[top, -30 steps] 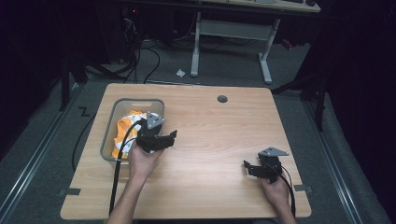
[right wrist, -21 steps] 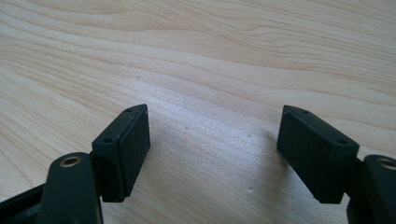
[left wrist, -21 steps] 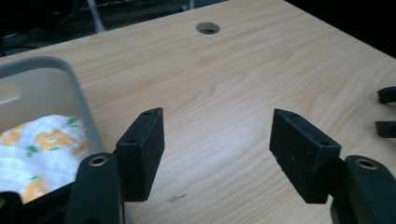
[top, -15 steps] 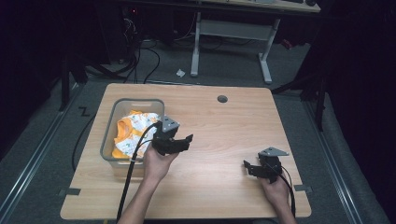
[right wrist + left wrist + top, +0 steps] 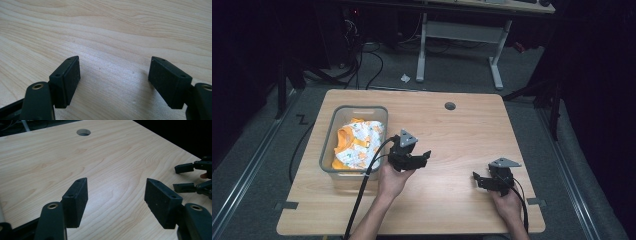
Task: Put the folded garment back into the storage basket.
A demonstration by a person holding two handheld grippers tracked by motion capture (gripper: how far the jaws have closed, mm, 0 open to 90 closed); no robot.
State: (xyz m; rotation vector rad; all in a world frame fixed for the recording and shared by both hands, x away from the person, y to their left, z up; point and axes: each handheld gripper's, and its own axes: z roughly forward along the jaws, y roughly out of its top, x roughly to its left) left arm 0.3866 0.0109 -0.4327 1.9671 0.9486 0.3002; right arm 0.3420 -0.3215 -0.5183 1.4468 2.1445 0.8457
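Left claw (image 5: 424,156) spread and empty, above bare bench (image 5: 462,130); right claw (image 5: 478,178) likewise spread, low over the wood. The orange-and-white garment (image 5: 358,145) lies in the grey bin (image 5: 328,150) just behind the left claw. Apparent step: placing done, or a reach not begun; the next move probably calls for turning back to the bin. Since the earlier frame, the left claw has shifted from the bin's edge toward the bench's middle.

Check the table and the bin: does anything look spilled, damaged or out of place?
Nothing stands out. The orange and white cloth lies crumpled inside the grey bin, none of it over the rim, and the table looks unmarked.
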